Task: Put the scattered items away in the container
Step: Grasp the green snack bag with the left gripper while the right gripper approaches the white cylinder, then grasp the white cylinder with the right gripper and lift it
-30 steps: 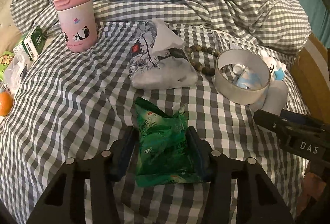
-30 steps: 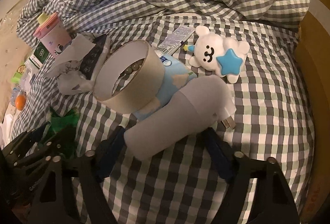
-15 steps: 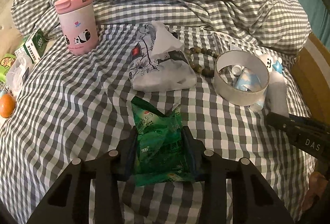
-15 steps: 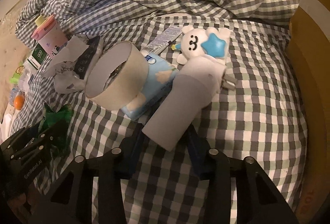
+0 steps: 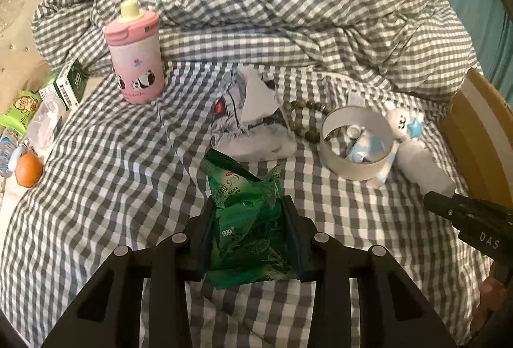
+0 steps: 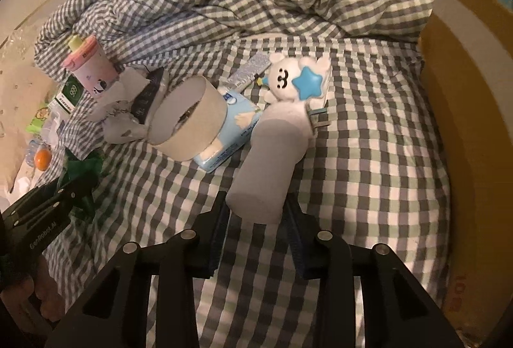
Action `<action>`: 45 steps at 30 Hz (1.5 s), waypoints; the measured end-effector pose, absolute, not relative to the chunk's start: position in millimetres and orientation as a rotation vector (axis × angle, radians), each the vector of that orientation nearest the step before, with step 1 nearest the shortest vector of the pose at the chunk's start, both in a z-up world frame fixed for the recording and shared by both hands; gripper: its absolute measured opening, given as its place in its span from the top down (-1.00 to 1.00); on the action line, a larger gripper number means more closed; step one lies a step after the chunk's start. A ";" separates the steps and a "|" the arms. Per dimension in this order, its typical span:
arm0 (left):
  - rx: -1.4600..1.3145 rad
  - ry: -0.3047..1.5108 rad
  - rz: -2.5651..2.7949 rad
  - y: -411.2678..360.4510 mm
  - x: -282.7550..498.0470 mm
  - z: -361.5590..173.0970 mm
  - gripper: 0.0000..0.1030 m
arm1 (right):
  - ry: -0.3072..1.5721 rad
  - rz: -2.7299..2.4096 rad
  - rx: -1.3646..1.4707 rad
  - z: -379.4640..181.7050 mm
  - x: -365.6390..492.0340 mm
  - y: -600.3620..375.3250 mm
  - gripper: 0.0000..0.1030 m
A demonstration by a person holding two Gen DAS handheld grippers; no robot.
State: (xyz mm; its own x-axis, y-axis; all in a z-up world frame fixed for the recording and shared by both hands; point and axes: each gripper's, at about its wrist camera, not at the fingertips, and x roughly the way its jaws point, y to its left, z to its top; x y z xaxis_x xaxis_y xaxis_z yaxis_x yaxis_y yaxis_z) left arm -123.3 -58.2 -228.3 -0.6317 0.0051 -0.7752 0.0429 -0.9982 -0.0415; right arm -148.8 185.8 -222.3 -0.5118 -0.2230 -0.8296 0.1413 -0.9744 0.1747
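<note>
On the checked bed, pick step: left claw has just closed on the green sachet pack, right claw on the grey cylinder. Next: lift, carry to container, which I can't identify. Wooden bed rail close right; clutter ahead.

black left tool, silver screws; right tool black, blue pads.

left tool clamped green packet, right tool clamped grey cylinder
</note>
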 end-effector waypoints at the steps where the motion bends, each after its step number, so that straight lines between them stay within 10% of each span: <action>1: 1.333 0.087 -2.821 -57.7 -122.0 -225.2 0.26 | -0.124 -2.563 1.415 -219.0 -145.8 186.8 0.35; 24: 1.152 0.067 -2.899 -41.6 -77.3 -156.4 0.26 | -0.129 -2.585 1.303 -168.0 -87.3 200.2 0.49; 27: 1.145 0.060 -2.906 -39.7 -74.0 -152.8 0.26 | -0.137 -2.575 1.303 -168.7 -82.3 201.8 0.93; 33: 1.144 0.055 -2.908 -38.6 -72.2 -151.9 0.26 | -0.128 -2.589 1.325 -176.4 -81.7 202.9 0.93; 35: 1.152 0.063 -2.901 -40.3 -73.3 -154.0 0.26 | -0.122 -2.568 1.357 -183.2 -85.5 201.7 0.73; 37: 1.160 0.068 -2.895 -42.3 -75.3 -157.1 0.26 | -0.116 -2.553 1.366 -189.3 -88.2 198.9 -0.13; 38: 1.163 0.070 -2.890 -44.0 -77.6 -159.2 0.26 | -0.114 -2.543 1.361 -191.7 -88.7 196.2 -0.26; 45: 1.195 0.083 -2.867 -51.9 -88.3 -174.4 0.26 | -0.010 -2.504 1.367 -207.7 -102.0 171.8 -0.29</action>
State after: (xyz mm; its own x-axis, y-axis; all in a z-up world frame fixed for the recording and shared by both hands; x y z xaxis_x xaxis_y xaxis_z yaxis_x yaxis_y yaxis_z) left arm -88.3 -51.9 -174.4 -0.7039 -0.0110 -0.7102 0.0520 -0.9980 -0.0360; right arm -102.0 171.8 -207.7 -0.5091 -0.2531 -0.8226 0.2463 -0.9587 0.1425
